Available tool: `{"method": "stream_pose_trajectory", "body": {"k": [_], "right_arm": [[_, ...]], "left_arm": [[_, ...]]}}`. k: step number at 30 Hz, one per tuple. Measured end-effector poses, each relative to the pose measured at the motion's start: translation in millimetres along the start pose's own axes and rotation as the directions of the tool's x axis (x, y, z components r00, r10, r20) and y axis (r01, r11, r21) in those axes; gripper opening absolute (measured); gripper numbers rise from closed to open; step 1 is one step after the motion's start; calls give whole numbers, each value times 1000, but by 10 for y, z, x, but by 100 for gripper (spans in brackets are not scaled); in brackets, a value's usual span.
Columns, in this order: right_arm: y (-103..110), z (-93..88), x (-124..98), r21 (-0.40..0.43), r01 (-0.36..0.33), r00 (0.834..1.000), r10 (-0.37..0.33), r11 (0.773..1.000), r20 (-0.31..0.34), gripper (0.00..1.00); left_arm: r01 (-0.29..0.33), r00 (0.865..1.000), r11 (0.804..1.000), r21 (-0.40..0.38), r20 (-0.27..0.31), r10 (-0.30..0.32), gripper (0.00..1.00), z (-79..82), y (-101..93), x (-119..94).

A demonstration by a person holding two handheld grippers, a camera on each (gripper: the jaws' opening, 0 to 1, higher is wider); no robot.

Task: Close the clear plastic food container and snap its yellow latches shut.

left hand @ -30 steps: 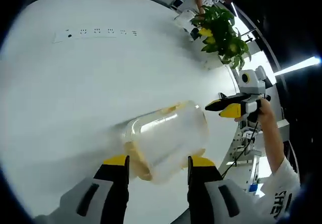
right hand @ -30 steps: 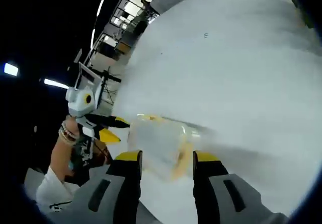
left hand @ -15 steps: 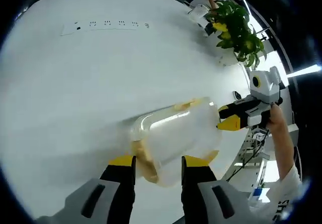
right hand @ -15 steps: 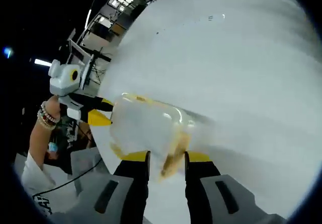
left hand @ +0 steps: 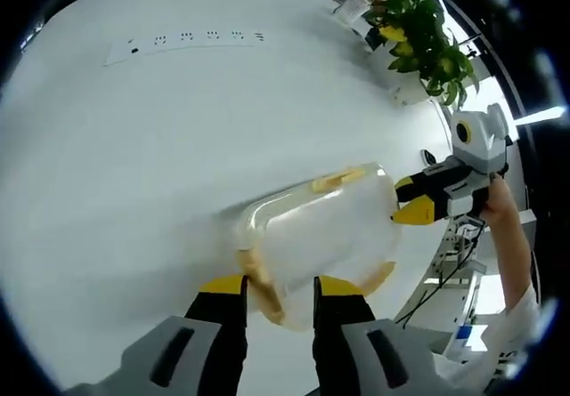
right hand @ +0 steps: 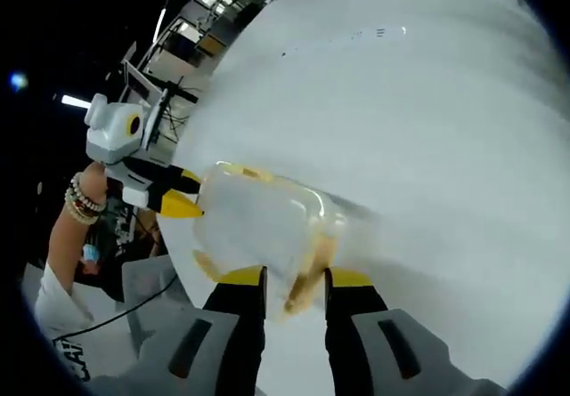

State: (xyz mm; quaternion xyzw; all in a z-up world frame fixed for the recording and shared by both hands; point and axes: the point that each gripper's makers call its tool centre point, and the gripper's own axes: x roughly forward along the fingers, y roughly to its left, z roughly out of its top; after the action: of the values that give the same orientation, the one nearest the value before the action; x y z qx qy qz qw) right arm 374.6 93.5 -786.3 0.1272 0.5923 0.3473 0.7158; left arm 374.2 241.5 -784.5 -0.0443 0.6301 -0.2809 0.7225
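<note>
The clear plastic container (left hand: 321,227) lies on the white table (left hand: 134,147), its lid on, with yellow latches along its sides. My left gripper (left hand: 279,282) has its jaws drawn close on the near yellow latch (left hand: 260,280). At the container's far end is my right gripper (left hand: 411,198). In the right gripper view the container (right hand: 258,222) is just ahead, and my right gripper (right hand: 295,278) is shut on the yellow latch (right hand: 307,267) at this end. The left gripper (right hand: 183,193) touches the opposite end.
A socket strip (left hand: 183,42) is set into the table far off. A potted plant (left hand: 419,36) stands near the table's rim. A person's hand (left hand: 503,227) holds the right gripper beyond the table edge, and a wrist with bracelets (right hand: 76,209) holds the left.
Both pairs of jaws have narrowed from wide open onto the yellow latches at the container's two ends. Both cameras have come closer to the container.
</note>
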Motion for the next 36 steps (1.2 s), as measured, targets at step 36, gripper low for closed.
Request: {"method": "stream_pose_trajectory", "body": {"k": [36], "right_arm": [[11,57,-28,13,-40,999,40,999,18,19]], "left_arm": [[6,1000,999,-34,1,-6,18,-9,9,37]]}}
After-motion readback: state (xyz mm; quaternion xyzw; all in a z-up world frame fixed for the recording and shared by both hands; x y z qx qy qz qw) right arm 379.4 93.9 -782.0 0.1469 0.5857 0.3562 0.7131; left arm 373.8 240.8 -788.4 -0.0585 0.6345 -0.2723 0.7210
